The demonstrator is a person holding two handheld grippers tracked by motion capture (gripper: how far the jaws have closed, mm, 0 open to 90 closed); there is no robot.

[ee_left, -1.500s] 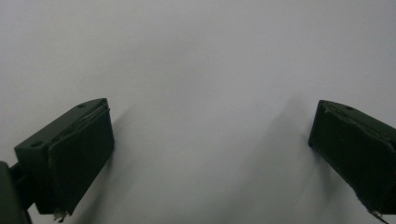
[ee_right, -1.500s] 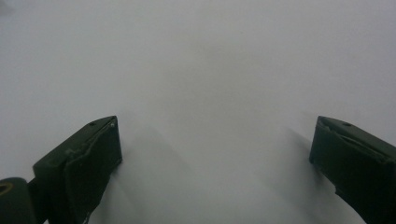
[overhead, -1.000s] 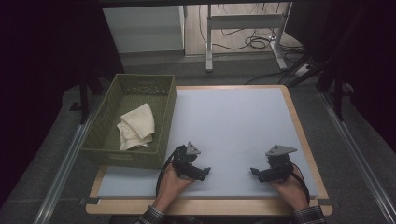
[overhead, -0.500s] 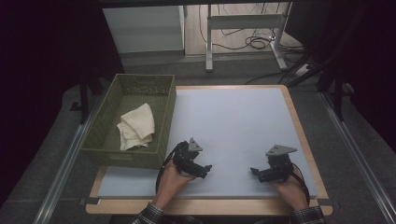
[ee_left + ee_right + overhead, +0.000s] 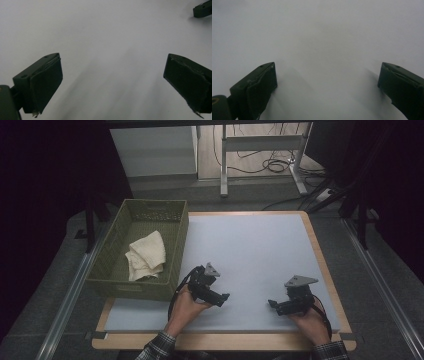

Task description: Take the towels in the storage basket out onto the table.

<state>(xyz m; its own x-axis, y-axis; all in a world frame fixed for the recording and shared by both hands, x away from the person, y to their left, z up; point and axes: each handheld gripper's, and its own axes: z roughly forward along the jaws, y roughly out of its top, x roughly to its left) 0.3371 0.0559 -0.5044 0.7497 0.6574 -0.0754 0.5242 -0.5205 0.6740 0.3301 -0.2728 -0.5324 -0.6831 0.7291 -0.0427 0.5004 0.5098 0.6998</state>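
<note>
A: Both grippers low over the near part of the desk (image 5: 260,250). Left gripper (image 5: 221,298) spread wide, nothing between the jaws; right gripper (image 5: 272,304) the same, tips pointing at each other.

B: Target?

A: Likely the cream cloth (image 5: 146,255), crumpled inside the green basket (image 5: 131,289) at the desk's left edge. Nearest to the left gripper.

B: Approach?

A: Lift first, clear the basket's near wall, then drop in from above. Pinch a raised fold, not the flat part; limp fabric, probably slips otherwise.

B: Room?

A: Plenty on the white mat, nothing else on it. Basket overhangs the left side a bit, so no shoving the wall. Wooden rim close behind both hands.
</note>
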